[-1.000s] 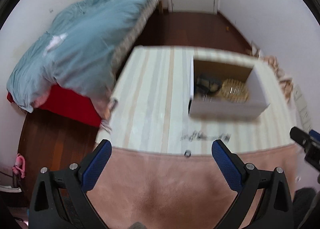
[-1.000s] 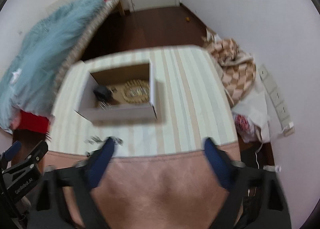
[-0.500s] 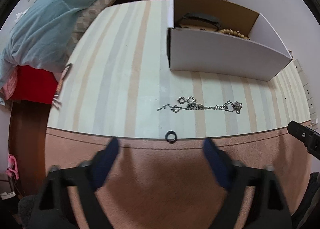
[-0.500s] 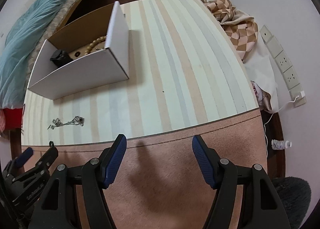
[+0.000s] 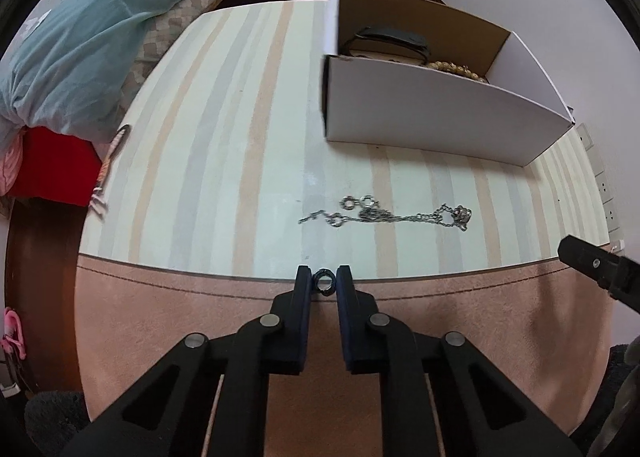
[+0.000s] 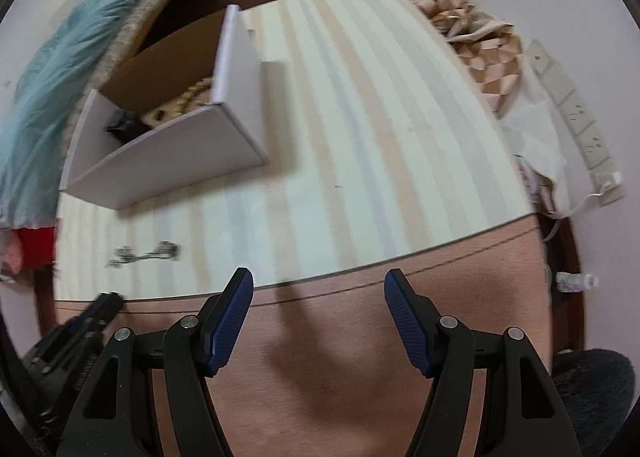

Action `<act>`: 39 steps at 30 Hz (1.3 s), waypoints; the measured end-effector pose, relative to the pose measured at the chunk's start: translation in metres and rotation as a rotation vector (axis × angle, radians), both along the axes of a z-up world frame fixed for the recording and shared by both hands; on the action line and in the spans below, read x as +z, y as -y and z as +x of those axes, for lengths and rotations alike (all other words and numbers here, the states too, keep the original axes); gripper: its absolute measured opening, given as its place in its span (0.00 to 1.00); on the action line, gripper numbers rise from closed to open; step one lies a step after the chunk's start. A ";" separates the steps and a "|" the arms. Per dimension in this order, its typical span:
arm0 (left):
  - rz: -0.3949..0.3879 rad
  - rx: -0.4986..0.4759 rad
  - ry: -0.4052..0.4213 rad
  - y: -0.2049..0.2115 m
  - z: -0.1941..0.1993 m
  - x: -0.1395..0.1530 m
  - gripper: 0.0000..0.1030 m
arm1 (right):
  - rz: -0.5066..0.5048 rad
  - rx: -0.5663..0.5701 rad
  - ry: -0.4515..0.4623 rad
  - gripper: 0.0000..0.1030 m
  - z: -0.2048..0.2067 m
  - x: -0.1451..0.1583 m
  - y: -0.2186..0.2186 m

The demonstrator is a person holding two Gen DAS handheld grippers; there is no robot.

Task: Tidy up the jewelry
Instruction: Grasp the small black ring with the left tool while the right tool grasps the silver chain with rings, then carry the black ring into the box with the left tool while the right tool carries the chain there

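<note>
Your left gripper [image 5: 323, 280] is closing on the black ring [image 5: 324, 281] (at the striped cloth's [image 5: 224, 161] near edge), pads touching it.

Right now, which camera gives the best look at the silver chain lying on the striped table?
The left wrist view. There the silver chain lies sharp, stretched out just ahead of the white box, its links and rings distinct. In the right wrist view the chain is only a small, blurred smear near the left edge.

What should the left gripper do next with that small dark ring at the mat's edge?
Probably lift it straight up. The left gripper is closing, its fingers flanking the ring; the open box beyond the chain looks like its destination.
</note>
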State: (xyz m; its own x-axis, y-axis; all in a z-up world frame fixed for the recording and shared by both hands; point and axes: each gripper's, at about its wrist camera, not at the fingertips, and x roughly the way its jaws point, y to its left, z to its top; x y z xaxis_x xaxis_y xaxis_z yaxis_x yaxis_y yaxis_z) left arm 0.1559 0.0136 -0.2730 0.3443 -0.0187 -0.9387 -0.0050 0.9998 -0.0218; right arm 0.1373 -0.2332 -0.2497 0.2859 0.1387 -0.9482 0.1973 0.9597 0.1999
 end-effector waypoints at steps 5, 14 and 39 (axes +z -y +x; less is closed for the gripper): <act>0.034 0.058 0.030 -0.026 -0.004 0.008 0.10 | 0.113 0.085 0.033 0.68 0.014 -0.003 -0.031; 0.044 0.156 0.017 -0.073 -0.005 0.004 0.10 | 0.021 0.213 0.062 0.45 0.038 -0.014 -0.101; -0.132 -0.016 0.133 -0.025 0.023 0.100 0.10 | 0.124 0.179 0.300 0.12 0.018 0.129 -0.036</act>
State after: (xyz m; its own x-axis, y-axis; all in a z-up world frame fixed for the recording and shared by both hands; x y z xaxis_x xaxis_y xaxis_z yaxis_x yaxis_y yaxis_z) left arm 0.1794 0.0382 -0.1725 0.4635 -0.1453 -0.8741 0.0226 0.9881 -0.1522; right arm 0.1555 -0.1973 -0.1202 0.5096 0.3202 -0.7986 -0.0563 0.9386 0.3405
